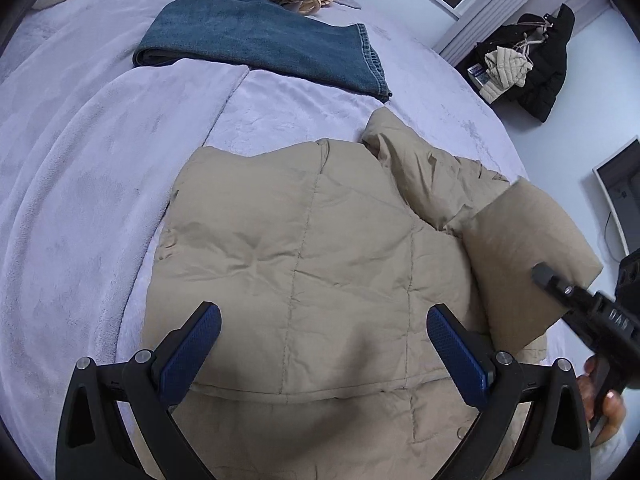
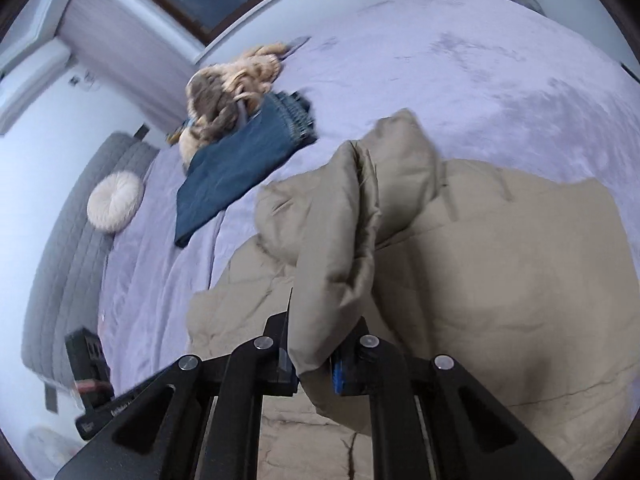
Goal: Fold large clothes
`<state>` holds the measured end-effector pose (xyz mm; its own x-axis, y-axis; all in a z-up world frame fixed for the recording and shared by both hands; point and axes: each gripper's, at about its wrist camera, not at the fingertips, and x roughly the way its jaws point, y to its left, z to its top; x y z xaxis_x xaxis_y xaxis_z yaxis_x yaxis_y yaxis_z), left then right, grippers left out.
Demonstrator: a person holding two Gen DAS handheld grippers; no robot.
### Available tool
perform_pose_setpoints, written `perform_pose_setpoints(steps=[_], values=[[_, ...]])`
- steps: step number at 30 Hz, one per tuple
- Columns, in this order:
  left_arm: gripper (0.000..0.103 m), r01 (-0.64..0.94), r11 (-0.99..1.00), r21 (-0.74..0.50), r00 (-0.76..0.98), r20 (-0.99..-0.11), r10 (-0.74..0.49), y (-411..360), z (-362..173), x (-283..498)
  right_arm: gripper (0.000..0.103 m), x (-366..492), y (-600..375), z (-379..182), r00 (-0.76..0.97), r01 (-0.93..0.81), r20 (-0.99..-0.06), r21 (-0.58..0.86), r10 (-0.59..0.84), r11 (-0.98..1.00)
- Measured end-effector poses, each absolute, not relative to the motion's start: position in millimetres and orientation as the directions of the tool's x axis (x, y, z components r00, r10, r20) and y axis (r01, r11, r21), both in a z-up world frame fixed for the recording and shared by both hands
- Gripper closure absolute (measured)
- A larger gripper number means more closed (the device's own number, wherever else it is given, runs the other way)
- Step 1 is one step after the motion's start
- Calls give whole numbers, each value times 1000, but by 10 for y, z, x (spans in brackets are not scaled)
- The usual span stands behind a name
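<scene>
Right wrist view: right gripper [image 2: 316, 354] clenched on the beige jacket's sleeve [image 2: 340, 248].
Left gripper [image 1: 323, 344] hangs released; slick padding could slip out mid-fold.

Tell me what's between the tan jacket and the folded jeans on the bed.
Only bare lilac blanket separates the tan jacket from the folded jeans; the left wrist view shows it best.

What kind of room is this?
Most likely a bedroom: a wide bed under a lavender blanket, a grey padded headboard with a round cushion, and folded jeans beyond the beige jacket.
</scene>
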<state>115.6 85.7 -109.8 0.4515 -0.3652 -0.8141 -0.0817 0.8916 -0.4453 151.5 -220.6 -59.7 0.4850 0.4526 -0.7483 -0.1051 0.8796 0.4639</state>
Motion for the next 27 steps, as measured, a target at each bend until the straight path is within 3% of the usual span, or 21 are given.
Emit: perform_pose_setpoints(steps=[2,3,4,6,13,19,20,22,23,24,25,26,27], values=[[0,-93,859,-503,451,-791,-414,915,-1098,1164,86,1450,-1875,-668,440,-177,-787,395,431,902],[0,-99,841,-532,450,-777,-440,930,-1102,1166,75,1416,-1718,-732,411,-212,-811,358,416,909],[0,-101,826,-555,448,-767,-460,934,-1107,1174,50,1389,-1617,-789,383,-234,-828,343,411,910],[0,-102,805,-584,442,-752,-489,916,-1115,1189,32,1305,-1503,-881,333,-266,-840,352,428,897],[0,-23,765,-643,387,-711,-587,573,-1117,1281,32,1012,-2207,-975,282,-159,-866,382,412,911],[0,4,765,-644,320,-724,-612,223,-1310,1456,32,741,-3578,-1194,344,227,-863,458,369,860],[4,6,770,-638,309,-731,-608,158,-1350,1485,32,688,-3810,-1241,375,296,-848,493,375,818],[31,14,787,-617,282,-752,-595,34,-1421,1543,32,606,-4175,-1312,436,407,-815,556,381,725],[62,18,795,-607,257,-765,-590,-33,-1452,1573,32,577,-4357,-1354,478,452,-788,600,389,660],[87,21,808,-589,245,-781,-575,-67,-1482,1579,32,554,-4483,-1383,505,480,-770,626,390,615],[87,25,818,-575,246,-790,-562,-85,-1479,1582,39,557,-4580,-1414,525,502,-756,646,391,575],[88,26,830,-557,280,-793,-541,-74,-1421,1554,52,586,-4647,-1439,534,517,-748,658,394,547],[90,35,838,-545,306,-792,-528,-65,-1373,1532,92,622,-4667,-1459,532,523,-746,662,401,537]])
